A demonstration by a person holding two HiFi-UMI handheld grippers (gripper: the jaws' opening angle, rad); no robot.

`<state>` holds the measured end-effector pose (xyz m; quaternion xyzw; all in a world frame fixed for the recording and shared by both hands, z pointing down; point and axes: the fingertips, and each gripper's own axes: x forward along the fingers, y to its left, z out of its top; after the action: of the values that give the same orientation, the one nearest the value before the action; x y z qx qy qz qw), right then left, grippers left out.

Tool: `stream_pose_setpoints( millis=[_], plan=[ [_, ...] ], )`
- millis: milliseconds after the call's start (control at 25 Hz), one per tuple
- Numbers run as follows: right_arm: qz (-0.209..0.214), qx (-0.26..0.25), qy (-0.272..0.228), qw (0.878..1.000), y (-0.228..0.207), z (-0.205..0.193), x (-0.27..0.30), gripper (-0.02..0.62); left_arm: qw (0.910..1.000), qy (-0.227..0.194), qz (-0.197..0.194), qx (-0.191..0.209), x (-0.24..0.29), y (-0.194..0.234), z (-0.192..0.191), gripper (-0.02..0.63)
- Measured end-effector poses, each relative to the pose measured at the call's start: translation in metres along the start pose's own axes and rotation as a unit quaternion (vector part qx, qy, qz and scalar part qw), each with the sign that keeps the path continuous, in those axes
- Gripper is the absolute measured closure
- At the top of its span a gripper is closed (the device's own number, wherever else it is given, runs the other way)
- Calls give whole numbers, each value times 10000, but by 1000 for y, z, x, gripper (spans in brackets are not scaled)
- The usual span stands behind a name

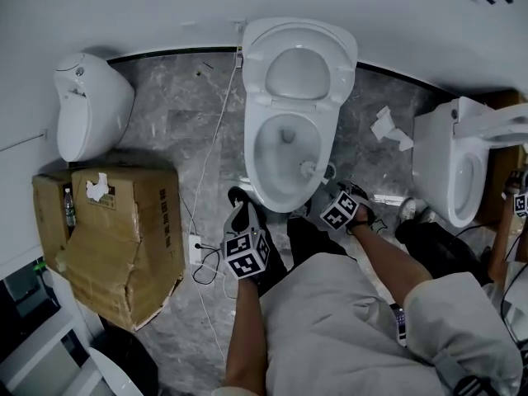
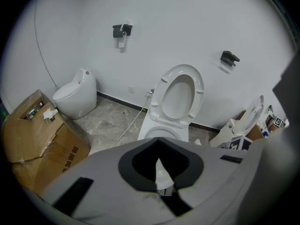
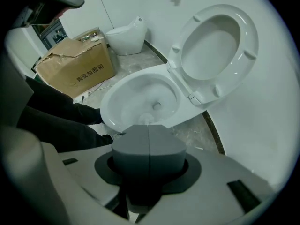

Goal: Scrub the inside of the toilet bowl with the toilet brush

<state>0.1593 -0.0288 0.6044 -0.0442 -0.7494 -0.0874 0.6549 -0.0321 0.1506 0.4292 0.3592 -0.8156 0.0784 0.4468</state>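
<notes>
1. At the far left a small white wall-side toilet (image 1: 87,106) stands on the grey marble floor (image 1: 173,114). Nearer the person is a torn cardboard box (image 1: 124,238).
2. The left gripper (image 1: 242,217) hovers beside the near left foot of the toilet bowl (image 1: 256,163), apart from the brush and pointing down at a slant. Its own view shows only a dark recess with a pale wedge in it (image 2: 161,172), so I cannot tell how its jaws stand.
3. The toilet bowl is white. Its seat (image 1: 299,64) is lifted and leans back against the wall.
4. The toilet brush (image 1: 307,169) shows as a small, round, whitish bristle head. It lies low inside the bowl, on the near right slope below the outlet. Its handle cannot be made out in any view.
5. The brush's long axis runs from the right gripper up and left into the bowl, head end down and away from the person. In the right gripper view the head (image 3: 146,119) shows just beyond the jaw tips, in line with them.
6. The right gripper (image 1: 334,198) hangs over the bowl's near right rim, pointing steeply down. In its own view the two grey jaws (image 3: 149,129) meet along a thin middle seam. They are closed on the brush, whose shaft is hidden behind them.
7. Further right, crumpled paper (image 1: 389,128) lies on the floor. A second white toilet (image 1: 441,163) stands at the right edge.
</notes>
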Motion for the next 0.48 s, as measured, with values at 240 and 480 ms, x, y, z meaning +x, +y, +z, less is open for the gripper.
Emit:
stream_pose_setpoints(
  millis=[240,480],
  plan=[
    [223,-6,112,9997,21,-8,-3,420,9999,-30,-144,83,3,-14,1,580],
    [347,-69,170,9992,37,-9,-5,417,9995,29,-204,256,2,-19,-7,580]
  ],
)
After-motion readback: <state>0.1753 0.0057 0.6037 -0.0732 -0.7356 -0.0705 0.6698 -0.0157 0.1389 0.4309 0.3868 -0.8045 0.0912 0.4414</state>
